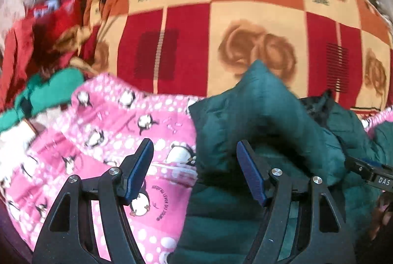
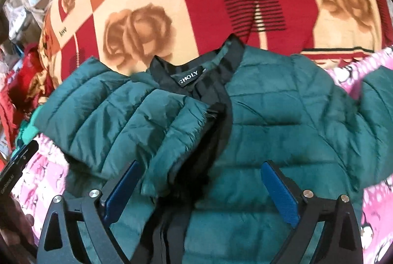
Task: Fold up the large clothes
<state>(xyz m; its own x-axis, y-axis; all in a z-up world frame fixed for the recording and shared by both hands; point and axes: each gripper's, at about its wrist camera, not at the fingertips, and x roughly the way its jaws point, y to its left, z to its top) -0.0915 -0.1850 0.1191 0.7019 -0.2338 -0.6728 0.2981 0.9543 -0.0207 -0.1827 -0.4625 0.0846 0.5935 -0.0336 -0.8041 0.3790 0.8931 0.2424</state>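
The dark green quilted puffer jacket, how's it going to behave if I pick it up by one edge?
The dark green quilted puffer jacket will probably flop and sag, since its folded sleeve already slumps in soft bulges. It looks light for its bulk, being puffy. The shiny shell may slip between the fingers.

Black tongs, blue pads, silver screws.

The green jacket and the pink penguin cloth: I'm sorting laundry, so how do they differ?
The green jacket is plain, quilted and puffy; the pink penguin cloth is thin and printed with penguins and white dots. The jacket lies on top, the cloth spread beneath it. Both rest on the rose-patterned blanket.
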